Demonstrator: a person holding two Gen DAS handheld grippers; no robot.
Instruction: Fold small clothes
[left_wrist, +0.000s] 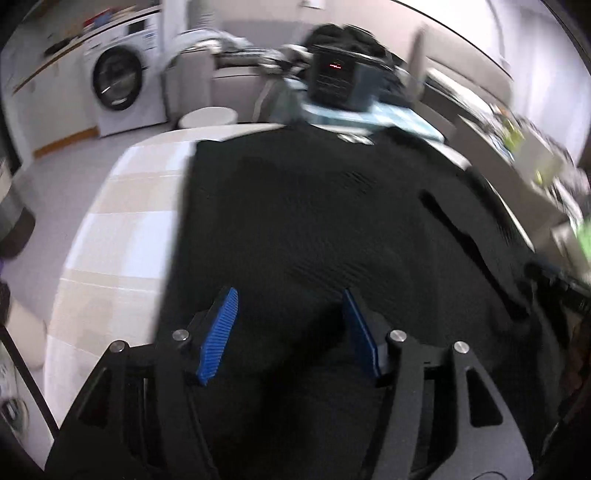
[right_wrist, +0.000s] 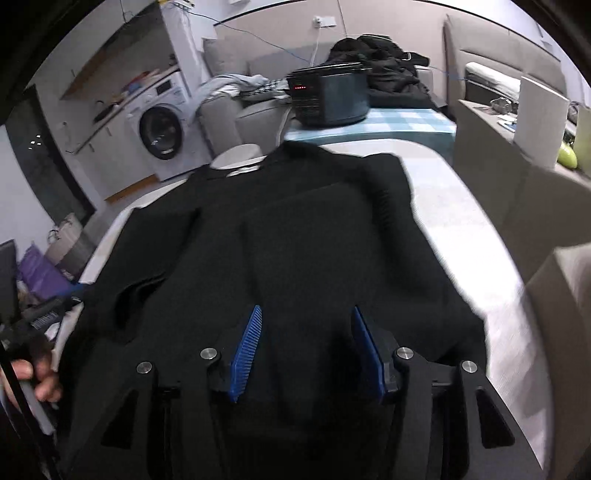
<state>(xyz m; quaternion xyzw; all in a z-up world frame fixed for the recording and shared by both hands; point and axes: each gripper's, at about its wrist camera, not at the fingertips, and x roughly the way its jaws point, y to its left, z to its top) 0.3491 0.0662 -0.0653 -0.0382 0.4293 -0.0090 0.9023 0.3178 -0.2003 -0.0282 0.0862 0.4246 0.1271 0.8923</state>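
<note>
A black knitted garment (left_wrist: 314, 221) lies spread flat on a table with a pale checked cloth (left_wrist: 122, 221). In the right wrist view the same garment (right_wrist: 314, 240) shows a sleeve folded in over its body, and the table (right_wrist: 461, 240) is bare to its right. My left gripper (left_wrist: 289, 295) hangs over the garment's near edge, its blue pads (left_wrist: 221, 332) apart and pressing on nothing. My right gripper (right_wrist: 306, 310) is likewise open above the near hem, with only the flat cloth seen below its pads (right_wrist: 247, 354).
A black cooker pot (right_wrist: 328, 99) stands on a blue checked cloth at the table's far end, a pile of dark clothes (right_wrist: 380, 66) behind it. A washing machine (right_wrist: 162, 129) and a white stool (right_wrist: 238, 153) are far left. A hand (right_wrist: 40, 373) shows at lower left; cardboard boxes (right_wrist: 517, 184) stand at right.
</note>
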